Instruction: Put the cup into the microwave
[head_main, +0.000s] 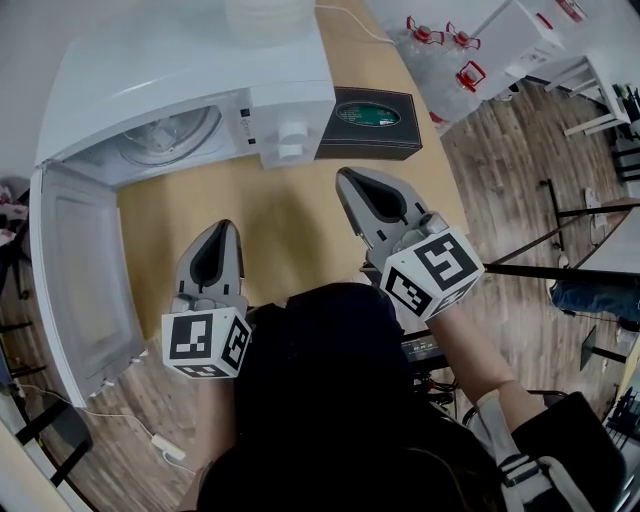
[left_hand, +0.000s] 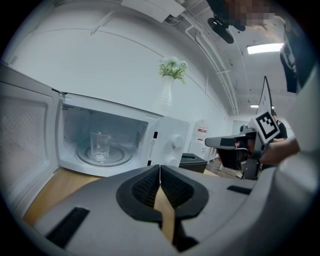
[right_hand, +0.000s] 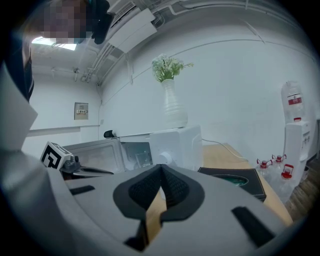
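Over the wooden table (head_main: 290, 225) we hold both grippers side by side. Our left gripper (head_main: 229, 228) has its jaws pressed together with nothing between them, and our right gripper (head_main: 346, 176) is likewise closed and empty. Beyond their tips the microwave (head_main: 290, 95) stands on the table, its door (head_main: 75, 280) swung wide open to the left. Inside it we see the clear cup (left_hand: 100, 146) upright on the glass turntable (left_hand: 107, 159). A white vase (left_hand: 166, 95) of flowers stands on the microwave, and a black box (head_main: 375, 122) lies just beside its right side.
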